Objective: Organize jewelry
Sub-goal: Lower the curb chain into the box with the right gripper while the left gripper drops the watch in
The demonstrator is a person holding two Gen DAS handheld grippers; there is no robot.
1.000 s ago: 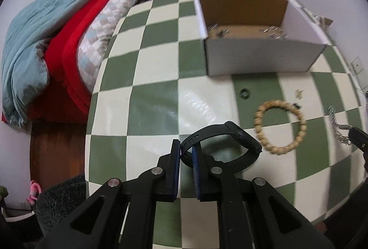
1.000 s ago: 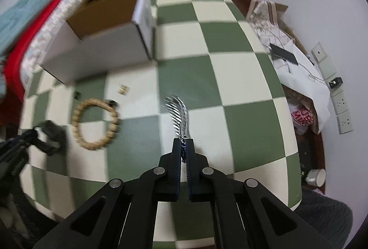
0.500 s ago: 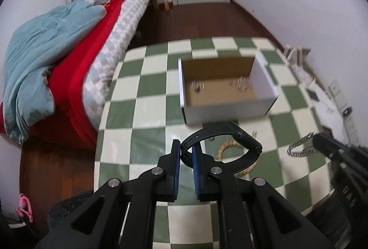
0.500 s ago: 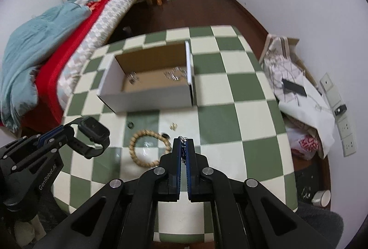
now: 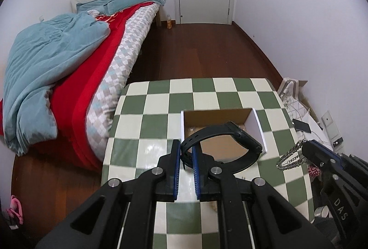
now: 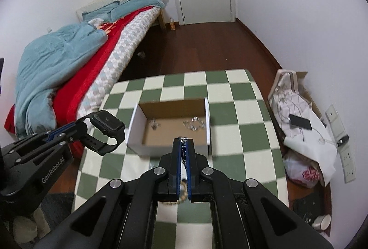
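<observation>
Below me lies the green-and-cream checkered surface [image 6: 232, 131], with the bed [image 5: 69, 60] along its left edge. On it stands the open cardboard box [image 6: 170, 127], white outside and brown inside, with a few small silver pieces [image 6: 194, 123] on its floor. My left tongs [image 5: 185, 152] are clamped on the strap of a black watch [image 5: 232, 136], which arches up and to the right from the fingertips; in the left wrist view it hangs in front of the box, and in the right wrist view it sits raised just left of the box's left wall. My right tongs [image 6: 183, 145] are closed on a silver chain [image 5: 291, 154], whose links poke out above the tips and dangle from them, to the right of the box and off the surface. A beaded bracelet [image 6: 181, 191] shows only in part between my right fingers, lying on the surface below them.
</observation>
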